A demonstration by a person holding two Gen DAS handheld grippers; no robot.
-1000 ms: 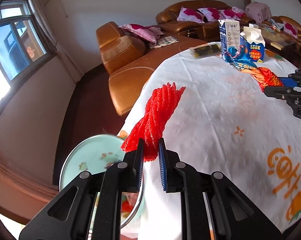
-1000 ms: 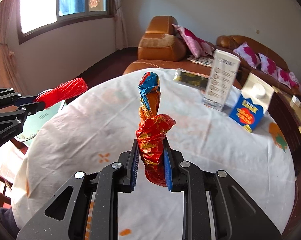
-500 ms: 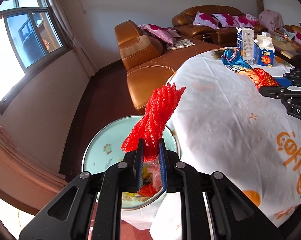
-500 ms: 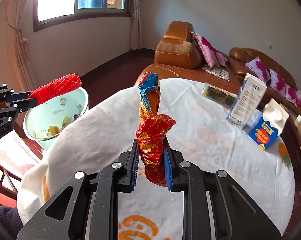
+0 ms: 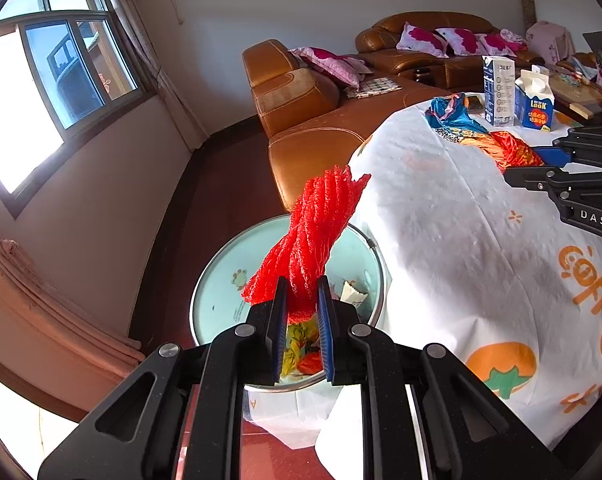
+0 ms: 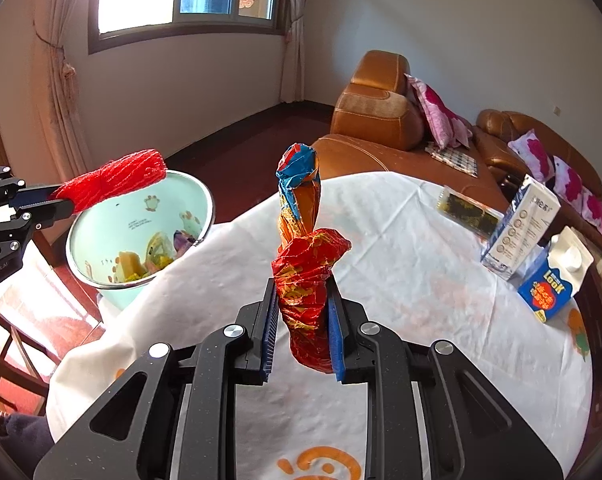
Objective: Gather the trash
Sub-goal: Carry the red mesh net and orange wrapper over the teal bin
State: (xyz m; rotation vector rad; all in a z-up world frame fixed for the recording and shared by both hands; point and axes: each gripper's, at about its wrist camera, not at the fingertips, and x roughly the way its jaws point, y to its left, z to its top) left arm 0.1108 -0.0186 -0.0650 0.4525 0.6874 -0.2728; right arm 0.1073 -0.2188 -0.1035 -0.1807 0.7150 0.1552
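My left gripper [image 5: 301,312] is shut on a red foam net [image 5: 313,236] and holds it above the open pale-green bin [image 5: 221,280], which has wrappers inside. In the right wrist view the left gripper [image 6: 61,202] holds the net [image 6: 117,178] over the bin's rim [image 6: 205,208]. My right gripper [image 6: 303,320] is shut on a twisted red, orange and blue snack wrapper [image 6: 305,264], held upright above the white tablecloth [image 6: 421,280]. From the left wrist view the wrapper [image 5: 481,136] and right gripper [image 5: 557,168] are at the right.
A tall white carton [image 6: 521,228], a blue milk carton [image 6: 553,276] and a dark snack packet [image 6: 465,210] stand on the far side of the table. A brown leather sofa [image 6: 381,120] with pink cushions lies behind. A wooden chair [image 6: 13,340] is at the left.
My left gripper has carried the red net left off the table's edge to over the bin. My right gripper has moved the same way with the wrapper, nearer the bin.
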